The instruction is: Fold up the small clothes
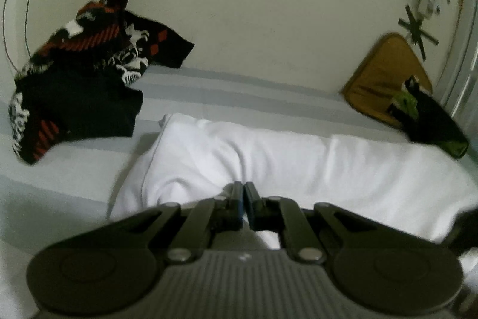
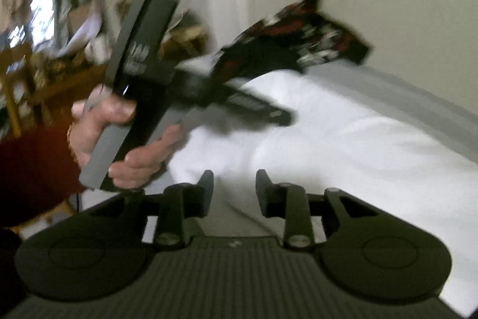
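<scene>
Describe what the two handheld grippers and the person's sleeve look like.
Both grippers, left and right, are matte black with flat fingers on scissor links, round side discs and ribbed grey bodies. The hand comes out of a dark red sleeve.

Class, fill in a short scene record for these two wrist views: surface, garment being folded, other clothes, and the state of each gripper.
surface: striped grey bed sheet
garment being folded: white garment, spread on the sheet
other clothes: black, red and white pile against the wall; dark green piece on a brown cushion
left gripper: shut, on the white garment's near edge
right gripper: open, nothing between its fingers
</scene>
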Demonstrator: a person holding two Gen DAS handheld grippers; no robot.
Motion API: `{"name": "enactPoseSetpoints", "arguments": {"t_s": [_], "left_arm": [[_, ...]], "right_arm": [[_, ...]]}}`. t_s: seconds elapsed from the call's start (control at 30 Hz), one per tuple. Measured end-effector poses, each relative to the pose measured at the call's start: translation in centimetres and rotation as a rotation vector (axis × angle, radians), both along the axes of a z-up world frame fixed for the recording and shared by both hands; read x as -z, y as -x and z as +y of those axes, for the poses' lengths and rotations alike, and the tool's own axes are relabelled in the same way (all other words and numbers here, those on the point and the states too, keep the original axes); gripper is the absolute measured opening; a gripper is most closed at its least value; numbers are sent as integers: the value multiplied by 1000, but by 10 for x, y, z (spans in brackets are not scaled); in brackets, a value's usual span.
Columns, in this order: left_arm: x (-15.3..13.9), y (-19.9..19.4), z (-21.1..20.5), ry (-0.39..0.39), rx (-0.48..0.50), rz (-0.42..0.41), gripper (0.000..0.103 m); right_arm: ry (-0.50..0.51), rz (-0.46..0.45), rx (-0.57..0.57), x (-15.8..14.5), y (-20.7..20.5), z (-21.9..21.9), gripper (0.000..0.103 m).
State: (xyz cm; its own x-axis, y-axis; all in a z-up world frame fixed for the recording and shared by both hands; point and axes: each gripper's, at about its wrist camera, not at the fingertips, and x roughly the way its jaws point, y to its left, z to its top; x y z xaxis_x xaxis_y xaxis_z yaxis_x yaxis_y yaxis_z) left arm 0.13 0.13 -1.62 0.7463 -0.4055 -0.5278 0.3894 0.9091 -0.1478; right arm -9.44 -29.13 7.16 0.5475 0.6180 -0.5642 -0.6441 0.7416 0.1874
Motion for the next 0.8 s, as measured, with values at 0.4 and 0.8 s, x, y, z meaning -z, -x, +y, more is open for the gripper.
{"name": "enactPoseSetpoints", "arguments": {"t_s": [0.4, 0.8], "left_arm": [[6, 23, -41, -274, -70, -137, 7], [8, 23, -43, -285, -84, -143, 10]], "right_arm": [[32, 6, 620, 7, 42, -157, 42], [-8, -15, 655, 16, 59, -170, 45]]}}
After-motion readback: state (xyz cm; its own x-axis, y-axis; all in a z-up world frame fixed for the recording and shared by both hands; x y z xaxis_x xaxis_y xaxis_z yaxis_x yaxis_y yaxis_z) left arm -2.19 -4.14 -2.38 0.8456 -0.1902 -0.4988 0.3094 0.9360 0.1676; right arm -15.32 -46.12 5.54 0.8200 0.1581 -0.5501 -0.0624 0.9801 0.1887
